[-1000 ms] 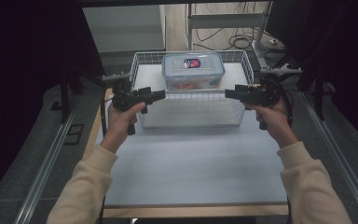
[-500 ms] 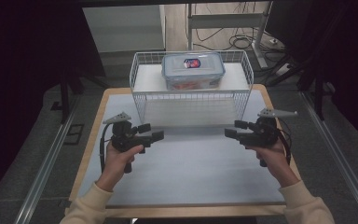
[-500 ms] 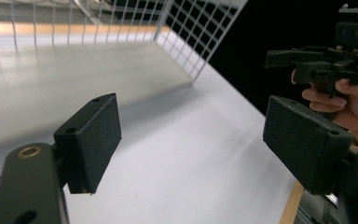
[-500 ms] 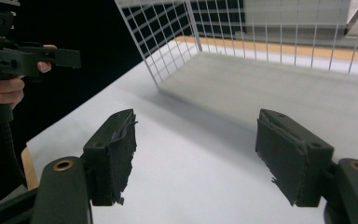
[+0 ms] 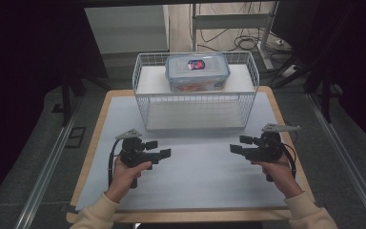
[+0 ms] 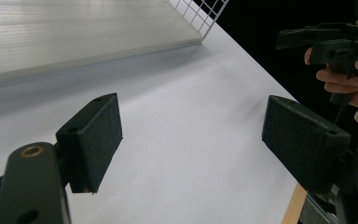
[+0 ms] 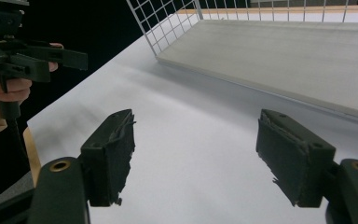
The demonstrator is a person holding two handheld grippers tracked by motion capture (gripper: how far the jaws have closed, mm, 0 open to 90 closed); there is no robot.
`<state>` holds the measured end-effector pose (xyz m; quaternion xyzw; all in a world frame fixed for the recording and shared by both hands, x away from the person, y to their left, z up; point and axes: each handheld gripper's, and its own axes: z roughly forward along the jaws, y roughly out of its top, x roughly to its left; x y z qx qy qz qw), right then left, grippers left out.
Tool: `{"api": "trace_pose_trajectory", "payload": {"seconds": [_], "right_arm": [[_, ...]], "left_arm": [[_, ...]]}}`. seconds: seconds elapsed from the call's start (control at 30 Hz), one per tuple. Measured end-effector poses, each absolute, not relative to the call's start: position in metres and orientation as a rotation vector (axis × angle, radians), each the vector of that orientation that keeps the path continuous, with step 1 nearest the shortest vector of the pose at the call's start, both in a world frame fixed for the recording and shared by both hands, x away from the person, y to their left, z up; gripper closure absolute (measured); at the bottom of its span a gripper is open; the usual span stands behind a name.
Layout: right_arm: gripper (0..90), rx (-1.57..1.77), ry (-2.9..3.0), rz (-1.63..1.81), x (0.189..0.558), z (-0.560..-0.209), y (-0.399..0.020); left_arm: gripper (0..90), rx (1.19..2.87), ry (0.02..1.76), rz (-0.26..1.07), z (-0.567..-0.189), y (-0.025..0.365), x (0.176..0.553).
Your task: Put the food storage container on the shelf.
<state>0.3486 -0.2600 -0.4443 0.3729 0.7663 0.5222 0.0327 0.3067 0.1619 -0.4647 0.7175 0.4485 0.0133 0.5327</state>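
Behind both hands, centered, sits lidded box [image 5: 198, 71] in wire basket [image 5: 145, 102], long axis crosswise; left gripper [image 5: 164, 153] & right gripper [image 5: 234, 149] equidistant, jaws apart, empty.

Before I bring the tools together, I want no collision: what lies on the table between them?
Nothing: in the high view the white table is bare between the left tool and the right tool.
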Motion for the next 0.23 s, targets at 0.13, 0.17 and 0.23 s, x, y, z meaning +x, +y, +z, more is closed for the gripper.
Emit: {"api": "trace_pose_trajectory", "payload": {"seconds": [0.13, 0.17, 0.23], "right_arm": [[23.4, 1.126, 2.345, 1.599, 0.3474, -0.447, -0.2592], [22.0, 1.112, 2.338, 1.59, 0.347, -0.4488, -0.2592], [19.8, 1.078, 2.326, 1.54, 0.3472, -0.4544, -0.2595]], "left_arm": [[19.7, 1.703, 1.08, 0.026, -0.4659, 0.1622, 0.3086], [19.7, 1.704, 1.082, 0.027, -0.467, 0.1617, 0.309], [19.8, 1.712, 1.091, 0.026, -0.4714, 0.1606, 0.3103]]}}
